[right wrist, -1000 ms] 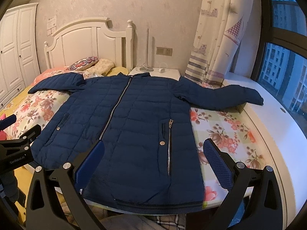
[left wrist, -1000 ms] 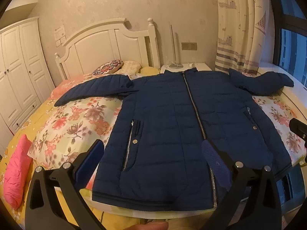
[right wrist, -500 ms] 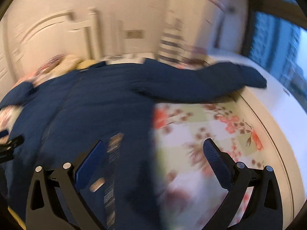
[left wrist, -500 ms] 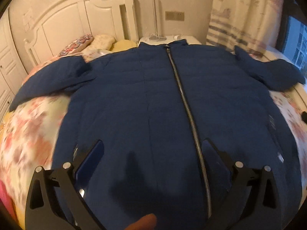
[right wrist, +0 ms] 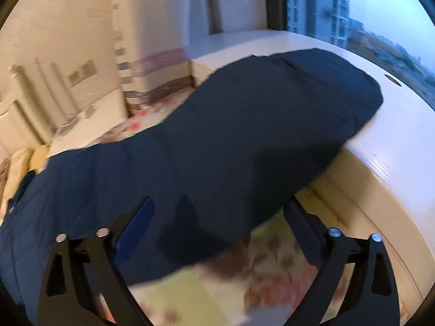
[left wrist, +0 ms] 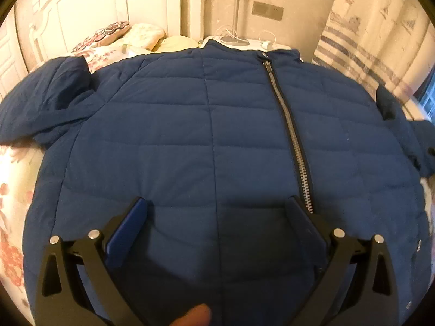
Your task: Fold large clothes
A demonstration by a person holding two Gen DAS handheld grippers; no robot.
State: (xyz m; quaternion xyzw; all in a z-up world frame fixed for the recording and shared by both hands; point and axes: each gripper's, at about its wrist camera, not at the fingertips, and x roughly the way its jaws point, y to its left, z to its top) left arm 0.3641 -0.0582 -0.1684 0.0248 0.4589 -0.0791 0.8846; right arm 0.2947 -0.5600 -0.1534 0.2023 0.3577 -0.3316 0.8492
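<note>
Floral bedding (right wrist: 190,293) carries the navy puffer jacket (left wrist: 190,141): right gripper (right wrist: 220,217), jaws closing around its sleeve (right wrist: 258,125), should bite near the cuff, while left gripper (left wrist: 217,212) hovers unclenched, empty.

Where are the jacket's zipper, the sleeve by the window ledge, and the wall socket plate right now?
zipper (left wrist: 292,133): left wrist view, mid-run of the metal teeth.
sleeve (right wrist: 272,125): right wrist view, middle of the padded sleeve.
wall socket plate (left wrist: 267,11): left wrist view, centre of the plate.

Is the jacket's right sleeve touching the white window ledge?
Touching. The right wrist view shows the sleeve draped onto the ledge, its cuff end resting there.
</note>
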